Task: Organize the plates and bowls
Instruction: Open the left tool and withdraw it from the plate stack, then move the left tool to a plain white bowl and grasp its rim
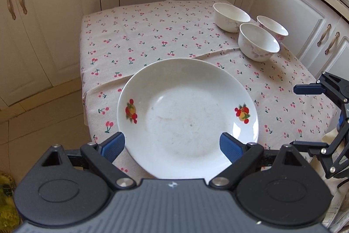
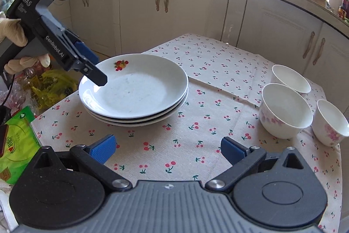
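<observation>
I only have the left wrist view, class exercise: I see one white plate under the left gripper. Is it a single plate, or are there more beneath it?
Observer: It tops a stack of plates; the right wrist view shows three rims.
Operator: Is the left gripper gripping it?
Observer: No. The left gripper hangs over the stack's near rim with its jaws open.
Operator: Who holds that gripper?
Observer: A gloved hand, at the left edge.
Operator: And the right gripper?
Observer: The right gripper is open over bare tablecloth, left of the three bowls.

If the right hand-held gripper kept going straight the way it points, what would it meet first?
Probably the bare cherry-print tablecloth ahead of the open right hand-held gripper, short of the stacked white ceramic plates; depth is uncertain.
</observation>
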`<action>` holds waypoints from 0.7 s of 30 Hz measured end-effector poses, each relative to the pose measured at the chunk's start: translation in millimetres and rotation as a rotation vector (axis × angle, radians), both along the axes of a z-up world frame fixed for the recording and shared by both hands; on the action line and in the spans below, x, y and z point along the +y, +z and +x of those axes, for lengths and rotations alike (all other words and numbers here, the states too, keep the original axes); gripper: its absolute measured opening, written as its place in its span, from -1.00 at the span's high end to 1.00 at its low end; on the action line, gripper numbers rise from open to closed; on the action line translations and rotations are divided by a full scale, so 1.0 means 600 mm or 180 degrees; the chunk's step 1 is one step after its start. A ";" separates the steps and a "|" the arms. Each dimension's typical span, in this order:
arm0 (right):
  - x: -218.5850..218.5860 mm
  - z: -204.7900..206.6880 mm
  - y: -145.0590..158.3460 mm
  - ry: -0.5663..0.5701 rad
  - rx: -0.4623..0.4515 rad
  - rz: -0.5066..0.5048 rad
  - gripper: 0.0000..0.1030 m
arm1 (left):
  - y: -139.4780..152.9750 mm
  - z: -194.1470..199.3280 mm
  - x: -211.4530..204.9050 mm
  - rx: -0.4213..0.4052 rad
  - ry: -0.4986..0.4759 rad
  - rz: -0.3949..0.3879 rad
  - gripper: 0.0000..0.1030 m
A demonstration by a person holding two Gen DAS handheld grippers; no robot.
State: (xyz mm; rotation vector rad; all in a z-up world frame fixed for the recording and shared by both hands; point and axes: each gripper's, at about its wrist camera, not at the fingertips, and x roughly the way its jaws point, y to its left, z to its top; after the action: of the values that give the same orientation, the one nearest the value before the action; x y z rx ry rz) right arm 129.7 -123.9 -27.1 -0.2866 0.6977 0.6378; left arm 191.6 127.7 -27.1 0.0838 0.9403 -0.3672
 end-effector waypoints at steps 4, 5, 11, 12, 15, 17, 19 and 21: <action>-0.019 -0.004 0.002 -0.0293 -0.0137 0.0018 -1.00 | 0.017 -0.022 -0.032 -0.0316 -0.0036 0.0062 -0.82; -0.025 -0.006 0.003 -0.0384 -0.0192 0.0005 -1.00 | 0.023 -0.028 -0.041 -0.0413 -0.0044 0.0031 -0.82; -0.069 -0.001 0.014 -0.0657 -0.0344 -0.0001 -1.00 | 0.032 -0.053 -0.109 -0.0811 -0.0004 -0.0126 -0.90; -0.076 0.000 0.016 -0.0693 -0.0377 -0.0007 -1.00 | 0.031 -0.054 -0.123 -0.0818 0.0010 -0.0144 -0.90; -0.101 0.006 0.016 -0.0802 -0.0454 0.0006 -1.00 | 0.030 -0.053 -0.160 -0.0865 0.0035 -0.0195 -0.90; -0.114 0.017 0.013 -0.0893 -0.0501 -0.0019 -1.00 | 0.033 -0.047 -0.182 -0.0919 0.0115 -0.0235 -0.90; -0.125 0.027 0.009 -0.0966 -0.0557 -0.0033 -1.00 | 0.037 -0.037 -0.202 -0.0952 0.0194 -0.0338 -0.90; -0.136 0.039 0.007 -0.0993 -0.0566 -0.0010 -1.00 | 0.036 -0.019 -0.220 -0.0869 0.0149 -0.0436 -0.90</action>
State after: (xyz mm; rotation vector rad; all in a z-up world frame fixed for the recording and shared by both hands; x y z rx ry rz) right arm 153.2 -205.4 -23.1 -0.2279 0.5574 0.3097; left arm 180.1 -4.2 -5.3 -0.0135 0.6446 -0.3657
